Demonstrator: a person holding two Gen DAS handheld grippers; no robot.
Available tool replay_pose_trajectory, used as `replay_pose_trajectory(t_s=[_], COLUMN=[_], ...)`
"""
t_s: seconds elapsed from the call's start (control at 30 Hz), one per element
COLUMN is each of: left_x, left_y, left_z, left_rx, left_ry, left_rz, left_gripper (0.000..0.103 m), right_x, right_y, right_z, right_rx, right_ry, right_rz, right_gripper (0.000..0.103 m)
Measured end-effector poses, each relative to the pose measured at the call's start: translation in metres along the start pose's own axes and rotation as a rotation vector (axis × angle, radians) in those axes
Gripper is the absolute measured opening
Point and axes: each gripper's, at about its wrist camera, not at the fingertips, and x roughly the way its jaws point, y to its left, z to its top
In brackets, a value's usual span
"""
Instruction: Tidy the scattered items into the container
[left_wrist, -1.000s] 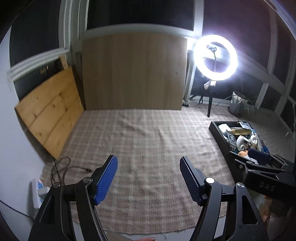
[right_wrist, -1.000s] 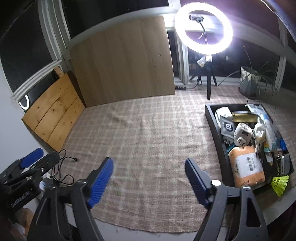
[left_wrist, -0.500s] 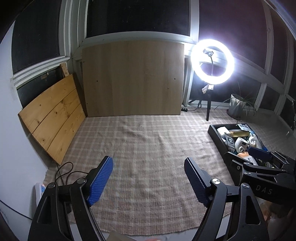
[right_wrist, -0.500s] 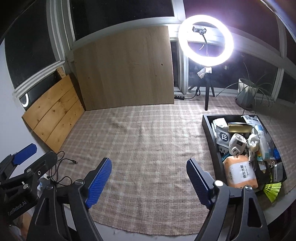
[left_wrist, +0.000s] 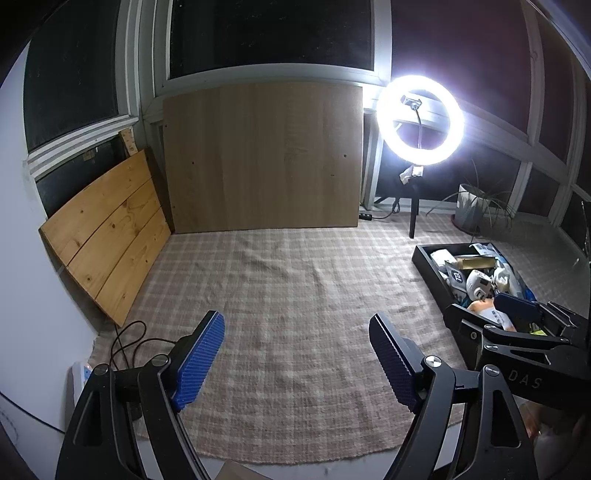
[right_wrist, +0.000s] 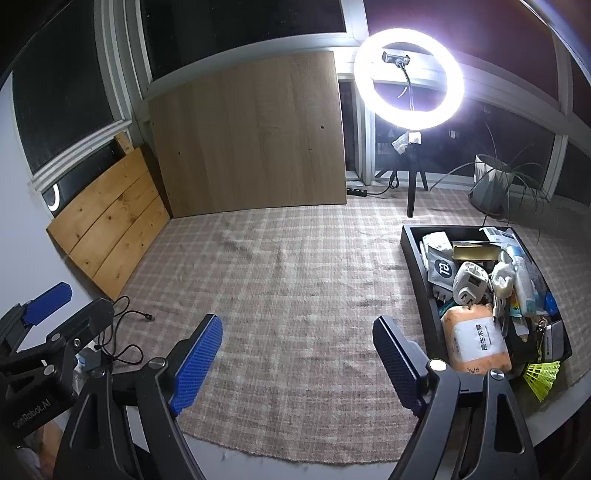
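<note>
Both grippers, left (left_wrist: 297, 360) and right (right_wrist: 297, 360), gape empty; the filled container (right_wrist: 417, 273) sits right of their fingers.

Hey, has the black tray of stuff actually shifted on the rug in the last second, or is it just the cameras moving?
Cannot tell. The black tray slides in frame, but so does the ring light beside it.

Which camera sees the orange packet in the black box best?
The right wrist view: the orange packet lies fully visible in the black box. The left wrist view shows only a sliver behind the right gripper.
</note>
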Motion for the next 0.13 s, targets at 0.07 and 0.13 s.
replay_pose_trajectory(t_s=[0.07, 0.13], left_x=[-0.0005, 0.0000], left_y=[-0.0022, -0.0040], left_z=[-0.0001, -0.0004], left_rx=[0.002, 0.001], left_ry=[0.000, 0.004], left_rz=[0.001, 0.000], left_gripper=[0.084, 0.084], right_x=[-0.0006, -0.0009], right_y=[-0.0016, -0.0034], right_z=[-0.0002, 0.0000], right_rx=[0.004, 0.004], right_ry=[-0.001, -0.001], right_rz=[0.002, 0.003], right_gripper=[0.081, 0.081])
